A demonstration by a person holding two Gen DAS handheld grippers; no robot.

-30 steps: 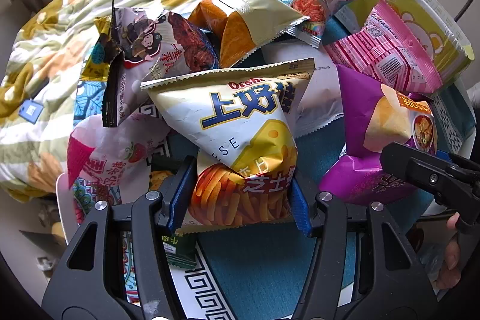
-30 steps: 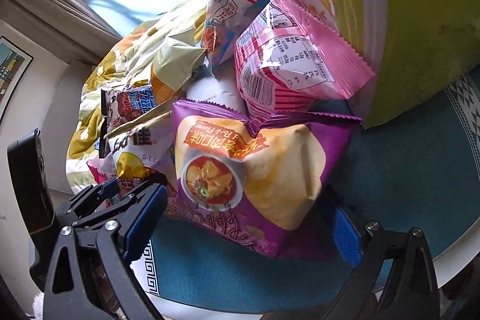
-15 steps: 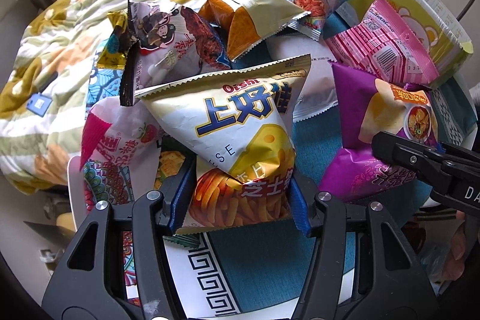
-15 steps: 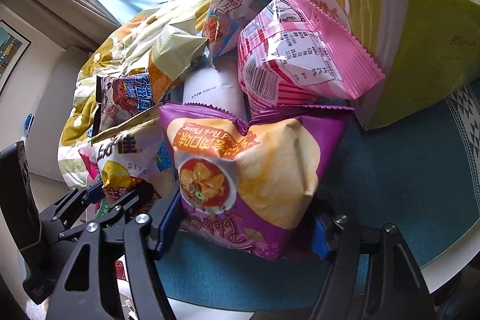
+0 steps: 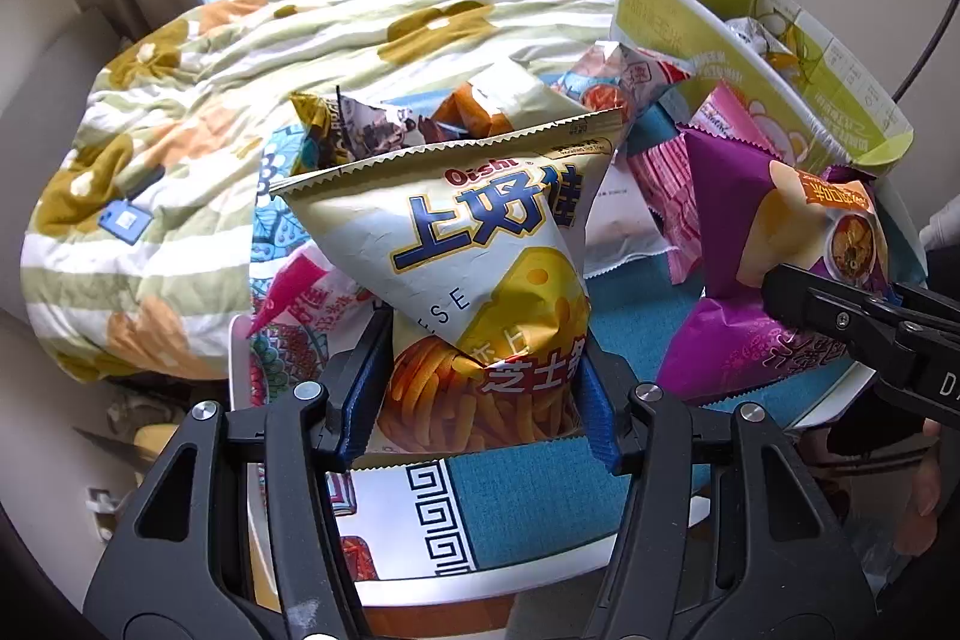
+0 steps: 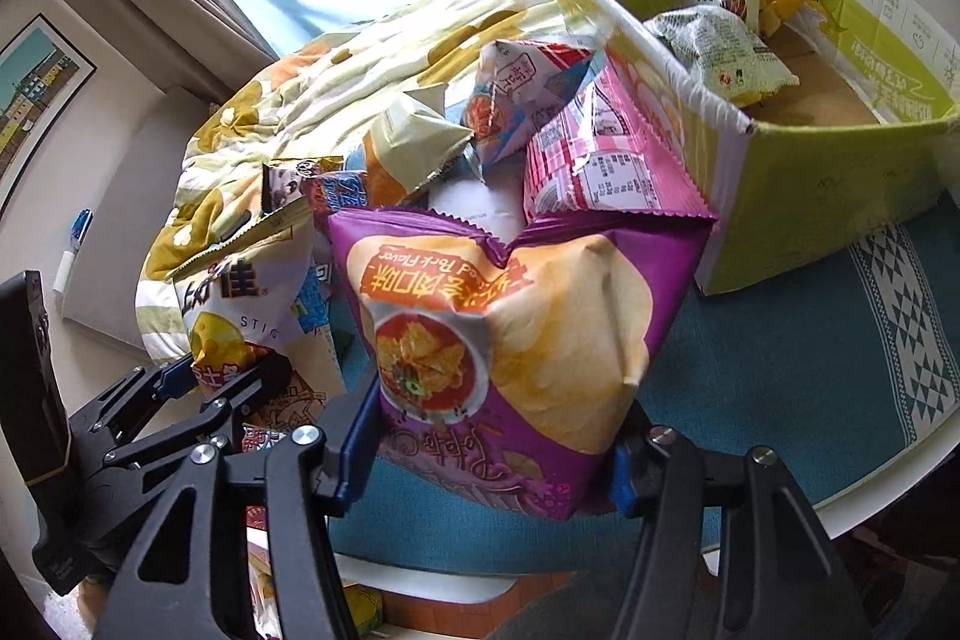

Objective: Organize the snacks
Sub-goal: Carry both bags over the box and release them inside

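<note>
Both claws now grip bags: left claw (image 5: pixel 477 394) clamps the cheese sticks bag (image 5: pixel 474 280), lifted off the table (image 5: pixel 528 508); right claw (image 6: pixel 495 445), closing, squeezes the purple chip bag (image 6: pixel 510 340), ready for the green box (image 6: pixel 840 160).

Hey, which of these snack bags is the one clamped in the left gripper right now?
The cream-and-yellow Oishi cheese-stick bag, pinched at its lower end by the left gripper. The purple chip bag sits in the right gripper, whose fingers are closing on it.

The crinkled purple chip bag (image 5: pixel 738 340) is partly covered by the black right gripper's finger (image 5: pixel 840 310) in the left wrist view. The white plastic packet (image 6: pixel 474 205) shows only a sliver behind other bags. The green cardboard box (image 6: pixel 840 172) is cut off by the frame's edge.
</note>
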